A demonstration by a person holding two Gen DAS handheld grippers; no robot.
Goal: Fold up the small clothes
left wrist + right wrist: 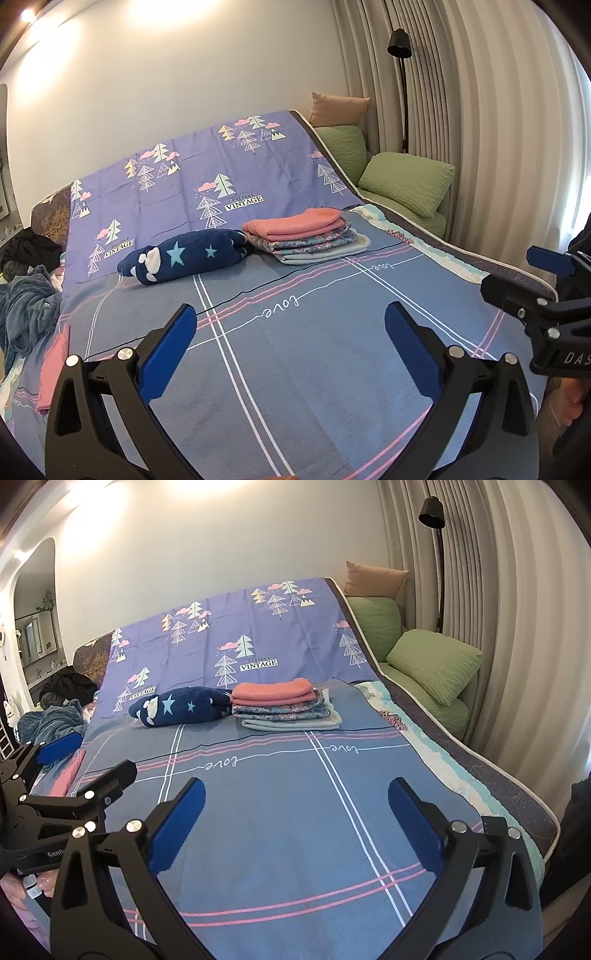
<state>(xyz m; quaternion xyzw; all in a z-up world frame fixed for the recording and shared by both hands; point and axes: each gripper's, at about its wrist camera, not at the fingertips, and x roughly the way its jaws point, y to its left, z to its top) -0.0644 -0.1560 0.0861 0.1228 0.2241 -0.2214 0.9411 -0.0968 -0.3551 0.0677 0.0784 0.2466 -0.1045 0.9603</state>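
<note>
Both pairs of blue-padded fingers are standing spread wide and grasping nothing: the left gripper and the right gripper are hovering side by side over the near part of the bed sheet, a grey-blue spread crossed by pink and white lines. In the left wrist view the right gripper is showing at 3 o'clock, angled inward with a bit of the person's hand under it; in the right wrist view the left gripper is sitting at 9 o'clock, pointing toward 1 o'clock. Both tools are aiming level along the bed, apart from all cloth. At 9 o'clock a pink garment is lying flat at the bed's edge. Farther off, toward 12 o'clock, a stack of folded clothes is resting on the sheet, pink piece on top, with a navy star-print bundle touching its left side. Beyond, at 10 o'clock, a heap of unfolded clothes is piling up, and green pillows are sitting at 2 o'clock.
</note>
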